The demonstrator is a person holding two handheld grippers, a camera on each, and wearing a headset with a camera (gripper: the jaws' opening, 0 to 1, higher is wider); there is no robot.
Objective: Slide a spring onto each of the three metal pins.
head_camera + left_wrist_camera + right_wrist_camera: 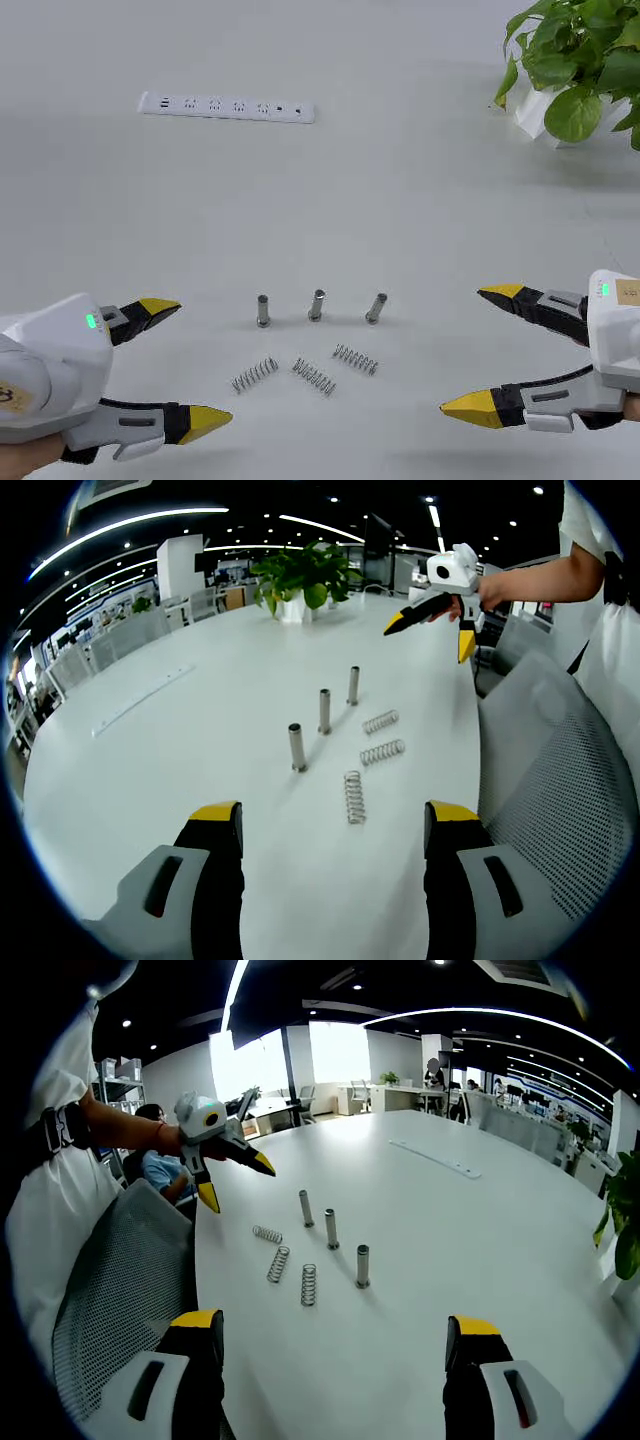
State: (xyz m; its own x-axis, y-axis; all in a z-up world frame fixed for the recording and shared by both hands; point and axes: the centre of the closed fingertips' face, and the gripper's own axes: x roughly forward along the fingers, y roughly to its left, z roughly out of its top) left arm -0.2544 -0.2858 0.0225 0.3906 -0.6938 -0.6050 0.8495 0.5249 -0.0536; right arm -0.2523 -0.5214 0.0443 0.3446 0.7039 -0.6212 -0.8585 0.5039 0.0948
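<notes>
You are at the very beginning of the task, I think, because no spring is on a pin yet. On the white table the left pin, the middle pin and the right pin stand in a row, all of them bare. The left spring, the middle spring and the right spring lie flat just in front of this row, on your side. They are apart from each other and touch no pin. Your left gripper hovers to the left of the parts, with its jaws wide apart and nothing between them. Your right gripper is in the same way on the right side, also empty. Both are well apart from the springs. The next move, as I judge it, is to bring one gripper down over the spring nearest to it and turn the jaws across the coil, because each spring lies at a slant. Close gently, so the coil is not crushed. Then the spring must be raised upright and its open end centred over a pin top. The pins look free-standing, so the other gripper could steady the pin.
</notes>
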